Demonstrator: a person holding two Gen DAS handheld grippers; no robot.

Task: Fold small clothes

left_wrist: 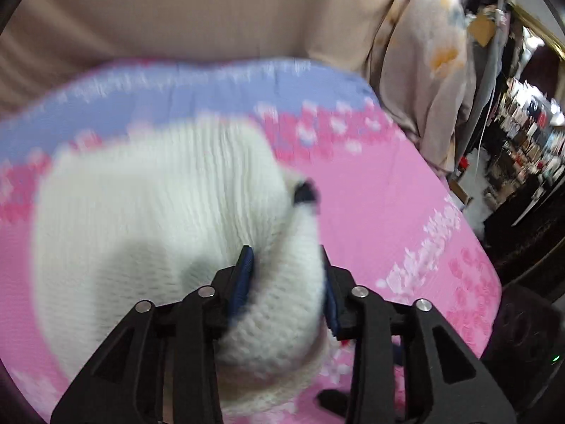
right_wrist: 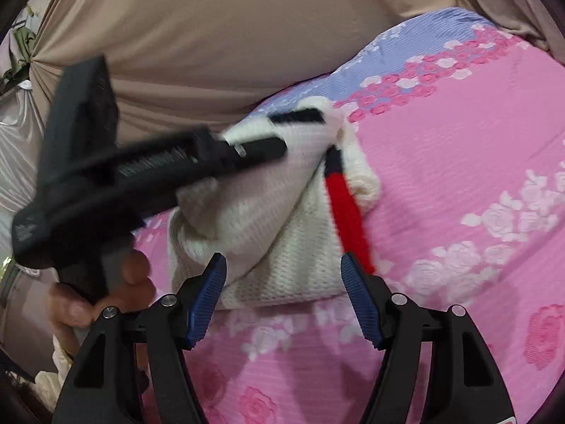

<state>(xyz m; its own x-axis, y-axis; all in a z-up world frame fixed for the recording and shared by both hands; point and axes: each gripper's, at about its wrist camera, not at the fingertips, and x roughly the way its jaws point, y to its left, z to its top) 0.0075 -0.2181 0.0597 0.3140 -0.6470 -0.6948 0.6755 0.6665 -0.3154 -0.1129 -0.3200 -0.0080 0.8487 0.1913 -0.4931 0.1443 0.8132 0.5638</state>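
Sweater (right_wrist: 282,219), white knit, part-folded and bunched on the pink bed (right_wrist: 459,162): left claw (left_wrist: 287,275) clenched on its near fold, right claw (right_wrist: 282,282) released, tidying left.

A pink bedspread (left_wrist: 388,212) with white and deep-pink roses covers the bed; a lilac band (left_wrist: 176,92) runs along its far edge. Behind the bedspread hangs a beige curtain (right_wrist: 247,35), gathered into folds at the left end in the right wrist view. At the bedspread's far right corner hangs a pale floral cloth (left_wrist: 430,70), draped down past the edge. Beyond that cloth, further right of the bedspread, stand dark shelves (left_wrist: 522,134) crowded with small items too blurred to tell apart. A gilt frame edge (left_wrist: 540,31) shows above the shelves.
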